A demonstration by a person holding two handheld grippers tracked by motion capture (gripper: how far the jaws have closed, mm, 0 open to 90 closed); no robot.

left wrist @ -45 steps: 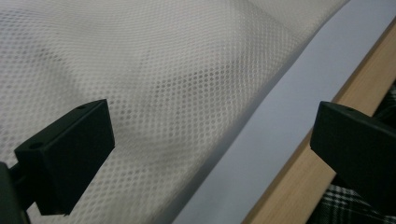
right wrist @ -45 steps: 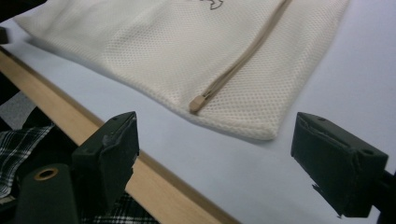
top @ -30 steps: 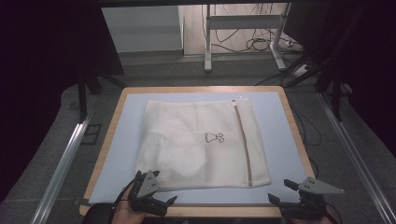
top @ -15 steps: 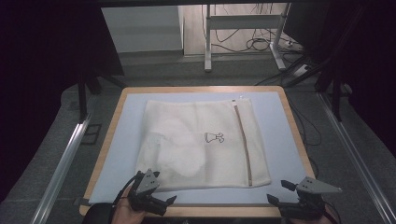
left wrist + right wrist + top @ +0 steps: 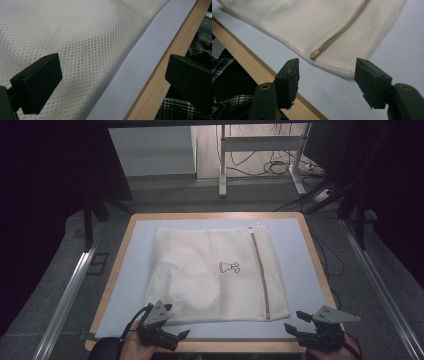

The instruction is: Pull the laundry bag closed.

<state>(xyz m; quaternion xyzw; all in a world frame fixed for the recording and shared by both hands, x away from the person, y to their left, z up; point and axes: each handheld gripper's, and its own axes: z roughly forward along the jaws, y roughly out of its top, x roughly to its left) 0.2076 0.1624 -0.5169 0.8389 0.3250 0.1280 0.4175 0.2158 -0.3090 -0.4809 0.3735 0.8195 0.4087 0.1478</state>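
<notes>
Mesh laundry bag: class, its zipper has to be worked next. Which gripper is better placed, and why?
Probably the right gripper. Its jaws, just closing with nothing between them, frame the zipper end of the mesh bag. The left gripper sits at the bag's opposite near corner, over plain mesh.

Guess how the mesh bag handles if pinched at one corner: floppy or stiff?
Likely floppy: the mesh bag lies flat with soft bulges, so it should drape. Probably light, as thin open netting. The zipper may stiffen that side slightly.
</notes>
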